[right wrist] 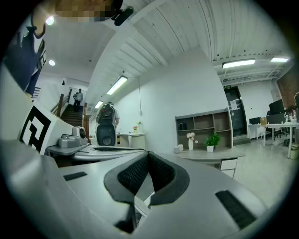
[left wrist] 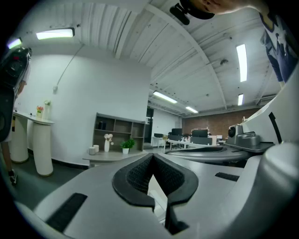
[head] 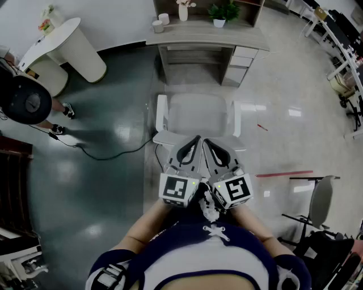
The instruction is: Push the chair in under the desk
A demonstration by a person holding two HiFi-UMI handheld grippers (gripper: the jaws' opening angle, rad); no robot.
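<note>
Fingers of left gripper [head: 196,138] and right gripper [head: 205,141] sit closed behind chair [head: 198,113] facing desk [head: 205,35].

Navy top [head: 193,257], white lacing [head: 215,232] at chest, perhaps striped sleeves [head: 108,276].

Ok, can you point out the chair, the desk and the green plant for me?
chair [head: 198,116], head view, on its seat.
desk [head: 198,35], head view, on the bare part of its top.
green plant [head: 224,11], head view, on its leaves.
</note>
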